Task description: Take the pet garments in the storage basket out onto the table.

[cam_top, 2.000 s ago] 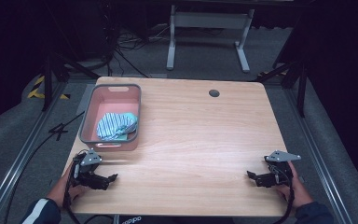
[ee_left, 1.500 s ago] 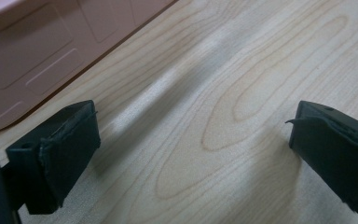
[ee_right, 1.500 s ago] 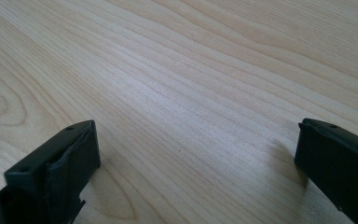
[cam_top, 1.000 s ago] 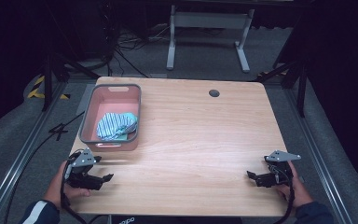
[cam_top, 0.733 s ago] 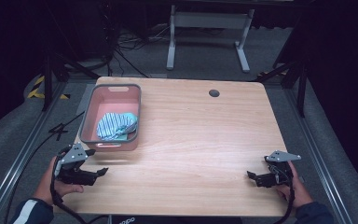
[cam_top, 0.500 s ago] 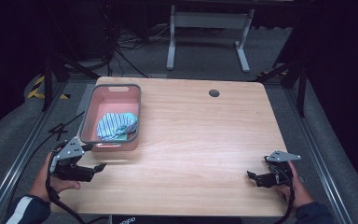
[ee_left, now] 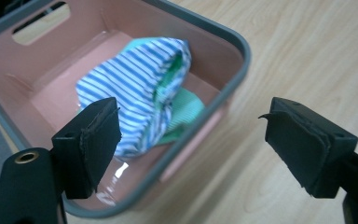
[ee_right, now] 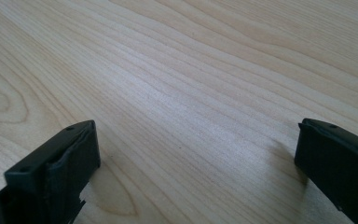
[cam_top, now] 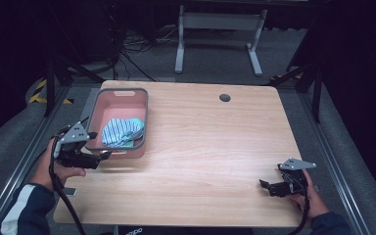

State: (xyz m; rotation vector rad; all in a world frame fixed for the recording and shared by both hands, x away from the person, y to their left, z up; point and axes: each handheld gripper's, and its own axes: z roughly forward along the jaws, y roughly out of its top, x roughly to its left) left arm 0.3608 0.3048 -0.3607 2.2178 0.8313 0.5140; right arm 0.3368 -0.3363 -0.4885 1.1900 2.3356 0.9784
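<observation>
A pink bin (cam_top: 108,105) with a grey rim stands at the table's left and holds a bundle of blue-striped and green cloth (cam_top: 122,131). My left gripper (cam_top: 98,157) hovers open at the bin's near corner. In the left gripper view the bin's rim (ee_left: 237,42) runs between the spread jaws, the striped cloth (ee_left: 135,84) lies beyond them, and nothing is held. My right gripper (cam_top: 266,186) rests open near the table's front right corner. Its jaws frame bare wood (ee_right: 191,107) in the right gripper view.
A small dark round hole (cam_top: 224,98) sits near the table's far edge. A cable trails from the left gripper over the front left of the table. Dark floor, rails and a metal stand lie beyond the table.
My left gripper has lifted from the table's front left and moved left and away to the bin's near corner. The right gripper has stayed put.
</observation>
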